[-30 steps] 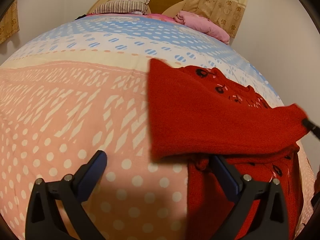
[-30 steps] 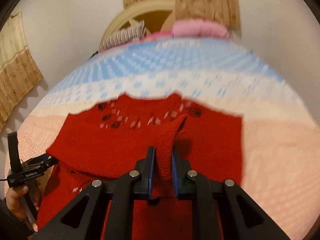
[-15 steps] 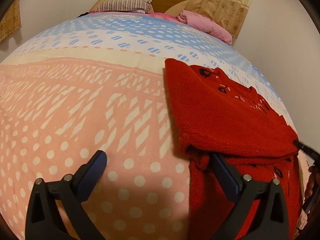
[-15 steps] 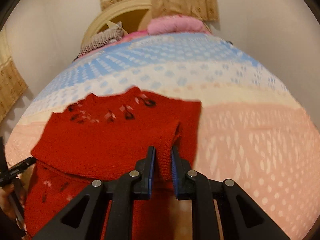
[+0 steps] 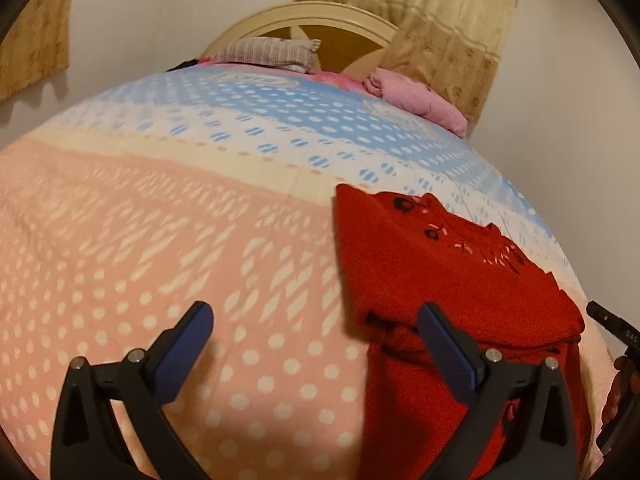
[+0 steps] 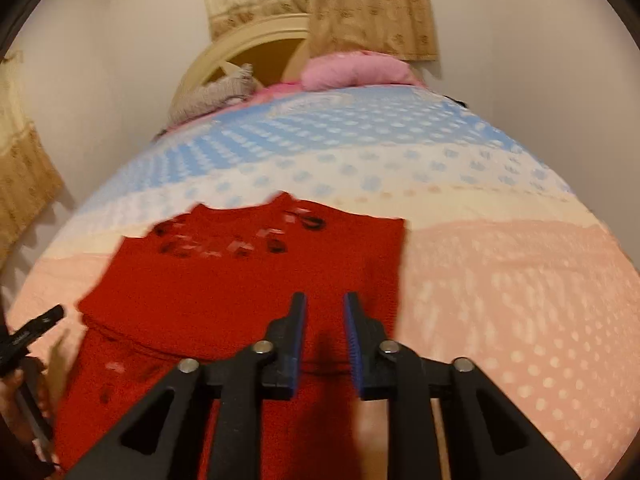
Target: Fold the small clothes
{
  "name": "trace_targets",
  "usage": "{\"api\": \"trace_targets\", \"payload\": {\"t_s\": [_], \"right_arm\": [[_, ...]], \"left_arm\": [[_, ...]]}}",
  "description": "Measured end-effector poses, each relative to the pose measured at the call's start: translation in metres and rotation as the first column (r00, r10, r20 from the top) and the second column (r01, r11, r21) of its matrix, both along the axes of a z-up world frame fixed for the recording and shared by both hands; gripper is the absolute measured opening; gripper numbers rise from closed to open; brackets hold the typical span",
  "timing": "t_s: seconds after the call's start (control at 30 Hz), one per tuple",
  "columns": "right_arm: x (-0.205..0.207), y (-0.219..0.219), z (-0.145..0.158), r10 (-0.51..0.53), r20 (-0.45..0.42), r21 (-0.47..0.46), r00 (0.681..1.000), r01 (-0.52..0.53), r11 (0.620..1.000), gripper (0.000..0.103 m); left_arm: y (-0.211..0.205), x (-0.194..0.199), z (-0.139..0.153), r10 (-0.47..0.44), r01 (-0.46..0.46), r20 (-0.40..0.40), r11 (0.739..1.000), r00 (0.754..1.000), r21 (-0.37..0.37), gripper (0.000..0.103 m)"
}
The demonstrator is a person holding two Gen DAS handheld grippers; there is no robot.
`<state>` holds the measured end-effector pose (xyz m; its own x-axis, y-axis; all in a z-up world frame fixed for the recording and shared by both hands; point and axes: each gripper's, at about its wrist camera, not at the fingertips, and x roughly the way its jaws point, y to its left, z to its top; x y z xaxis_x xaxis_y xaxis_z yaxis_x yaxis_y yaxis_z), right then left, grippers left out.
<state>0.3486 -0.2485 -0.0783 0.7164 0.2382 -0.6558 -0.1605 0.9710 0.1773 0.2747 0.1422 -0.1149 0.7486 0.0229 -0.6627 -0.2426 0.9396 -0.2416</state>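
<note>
A red knitted sweater with dark cherry patterns lies on the bed, its upper part folded down over the lower part. My left gripper hovers wide open over the quilt at the sweater's left edge, and its right finger overlaps the fold's corner in the picture. My right gripper is low over the folded sweater. Its jaws are opening and no cloth is pinched between them. Each gripper's tip shows at the edge of the other's view: the right one and the left one.
The quilt has pink, cream and blue dotted bands. A striped pillow, a pink pillow and a wooden headboard stand at the far end, with curtains behind. A person's hand holds the left gripper.
The right gripper's jaws have parted and let go of the red fold, which now lies flat on the sweater. The left gripper has lifted and drawn back a little, still open.
</note>
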Motion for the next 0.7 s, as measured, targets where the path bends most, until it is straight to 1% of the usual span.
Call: {"api": "trace_targets", "payload": {"t_s": [0.03,0.07,0.1,0.17,0.23,0.27,0.3,0.4,0.47,0.6,0.7], "right_arm": [[0.0,0.007,-0.001,0.028,-0.002,-0.001,1.0,-0.028,1.0,0.046],[0.0,0.017,-0.005,0.066,-0.006,-0.005,0.998,-0.066,0.998,0.047],[0.001,0.022,-0.008,0.081,-0.01,-0.013,0.997,-0.081,0.997,0.047],[0.004,0.027,-0.019,0.077,-0.038,-0.035,0.996,-0.078,0.996,0.047],[0.011,0.022,-0.032,0.065,-0.088,-0.004,0.994,-0.065,0.998,0.047],[0.013,0.018,-0.039,0.054,-0.113,-0.001,0.992,-0.055,0.998,0.047],[0.014,0.015,-0.043,0.046,-0.122,-0.008,0.992,-0.048,0.999,0.047],[0.008,0.01,-0.049,0.065,-0.119,-0.009,0.991,-0.067,0.998,0.047],[0.004,0.01,-0.049,0.07,-0.118,-0.019,0.991,-0.072,0.997,0.047],[0.004,0.013,-0.053,0.058,-0.123,-0.045,0.991,-0.064,0.997,0.047],[0.002,0.015,-0.055,0.048,-0.116,-0.061,0.992,-0.055,0.997,0.047]], "left_arm": [[-0.002,0.004,0.0,-0.006,0.006,-0.007,1.0,1.0,0.009,0.103],[-0.004,0.012,-0.001,-0.009,0.009,-0.023,1.0,1.0,0.024,0.103],[-0.005,0.017,-0.004,-0.009,0.01,-0.042,0.999,0.999,0.032,0.103],[-0.007,0.029,-0.016,-0.019,0.024,-0.1,0.999,0.995,0.044,0.103],[-0.007,0.035,-0.026,-0.027,0.034,-0.133,0.998,0.991,0.052,0.103],[-0.007,0.034,-0.029,-0.032,0.038,-0.134,0.998,0.991,0.042,0.103],[-0.005,0.035,-0.033,-0.045,0.048,-0.141,0.999,0.989,0.016,0.103],[-0.002,0.034,-0.036,-0.059,0.057,-0.147,0.998,0.987,-0.022,0.103],[-0.005,0.032,-0.036,-0.062,0.061,-0.147,0.998,0.987,-0.009,0.103],[-0.017,0.028,-0.036,-0.079,0.087,-0.161,0.995,0.984,0.04,0.103],[-0.019,0.021,-0.037,-0.087,0.096,-0.167,0.994,0.982,0.049,0.103]]}}
